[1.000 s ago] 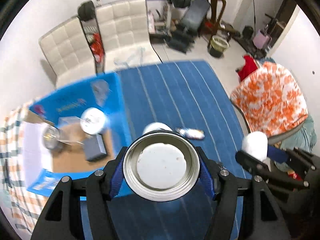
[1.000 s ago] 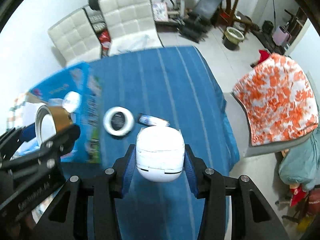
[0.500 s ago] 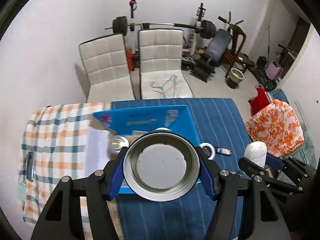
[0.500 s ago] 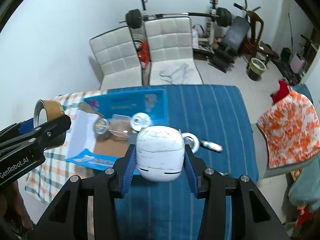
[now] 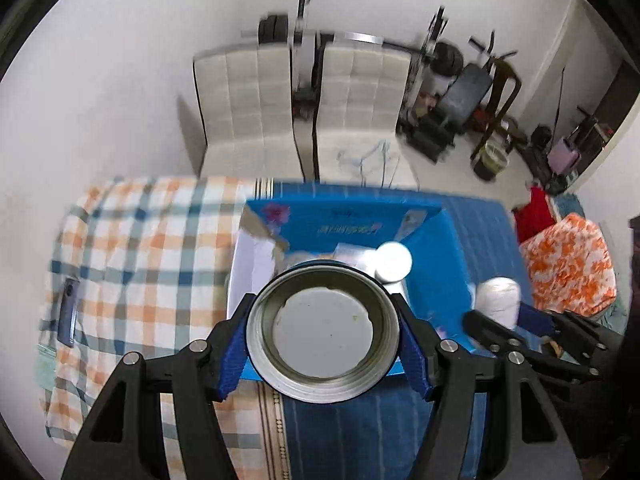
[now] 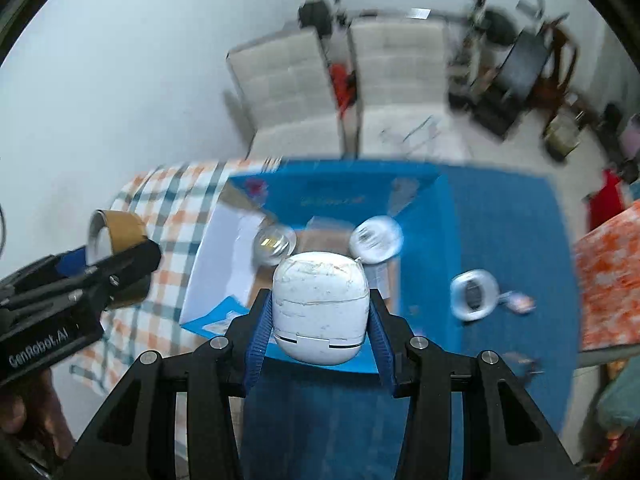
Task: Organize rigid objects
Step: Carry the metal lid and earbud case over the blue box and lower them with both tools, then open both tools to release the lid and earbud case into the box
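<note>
White walls enclose a room with two pale quilted chairs (image 5: 304,96) side by side at the far wall and dark gym equipment (image 5: 460,92) crowded into the far right corner. Nearer, a table carries a blue striped cloth (image 6: 504,240) on its right part and a checked orange-and-blue cloth (image 5: 152,248) on its left part, with a dark phone (image 5: 67,312) lying at the far left edge of the checked one. To the right of the table sits an orange floral cushion (image 5: 568,264). An open blue cardboard box (image 5: 360,220) rests where the two cloths meet, its flaps up and its brown floor showing. Inside it lie a clear round container (image 6: 275,242) on the left and a white round lid (image 6: 376,239) on the right. On the blue cloth to the right of the box lies a white tape ring (image 6: 474,291), with a small wrapped item (image 6: 518,302) just beside it. The left gripper (image 5: 323,330) hangs above the near edge of the box, its fingers pressed on both sides of a roll of brown tape (image 5: 323,330), whose open core faces the camera. The right gripper (image 6: 320,306) hangs over the same near edge, its fingers set narrow against a rounded white case (image 6: 320,306) with a seam low on its front. From the right wrist view the brown tape shows at far left, above the checked cloth.
</note>
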`<state>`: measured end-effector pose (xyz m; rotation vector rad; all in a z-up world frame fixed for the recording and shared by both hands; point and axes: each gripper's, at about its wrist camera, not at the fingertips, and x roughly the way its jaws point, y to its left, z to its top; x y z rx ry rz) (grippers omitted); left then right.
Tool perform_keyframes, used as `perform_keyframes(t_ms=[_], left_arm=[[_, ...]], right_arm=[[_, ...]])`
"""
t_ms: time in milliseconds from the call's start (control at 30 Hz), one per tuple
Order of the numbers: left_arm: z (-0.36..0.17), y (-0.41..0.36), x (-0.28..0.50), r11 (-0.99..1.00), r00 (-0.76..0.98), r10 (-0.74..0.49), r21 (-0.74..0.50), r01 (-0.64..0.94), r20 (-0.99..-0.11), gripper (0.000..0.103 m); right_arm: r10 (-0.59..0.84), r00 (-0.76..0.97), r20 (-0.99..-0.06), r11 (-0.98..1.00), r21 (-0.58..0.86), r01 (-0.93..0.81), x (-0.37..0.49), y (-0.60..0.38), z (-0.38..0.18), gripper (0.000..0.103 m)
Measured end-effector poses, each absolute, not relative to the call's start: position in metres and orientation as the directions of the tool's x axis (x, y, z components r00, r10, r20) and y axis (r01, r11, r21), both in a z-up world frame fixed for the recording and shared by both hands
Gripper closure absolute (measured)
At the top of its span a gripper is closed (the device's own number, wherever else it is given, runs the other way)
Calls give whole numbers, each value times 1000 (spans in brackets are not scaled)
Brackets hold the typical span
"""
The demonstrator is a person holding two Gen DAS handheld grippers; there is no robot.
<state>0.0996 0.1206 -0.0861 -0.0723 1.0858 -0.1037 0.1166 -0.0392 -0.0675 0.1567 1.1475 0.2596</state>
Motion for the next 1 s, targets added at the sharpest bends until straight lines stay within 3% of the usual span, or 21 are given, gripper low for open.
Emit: perform_keyframes(t_ms=[133, 200, 400, 667, 1000], left_arm=[[-163, 140, 135, 986, 296, -164, -167, 16, -941, 41], [-200, 144, 149, 991, 230, -135, -137, 4, -964, 41], [-268, 140, 173, 988, 94, -154, -153, 12, -984, 41], [-294, 126, 179, 990, 33, -141, -140, 25, -989, 41], [-282, 120, 168, 997, 21, -76, -75, 34, -997, 41]], right_arm=[[311, 272, -911, 950, 294, -100, 148, -18, -149, 55], [302, 223, -927, 953, 285, -106, 160, -8, -186, 55], [265, 123, -956, 963, 257, -78, 179, 3, -256, 55], [238, 43, -970, 971, 236, -45, 189, 0, -298, 54], [193, -8, -981, 980, 194, -40, 188, -7, -309, 50]])
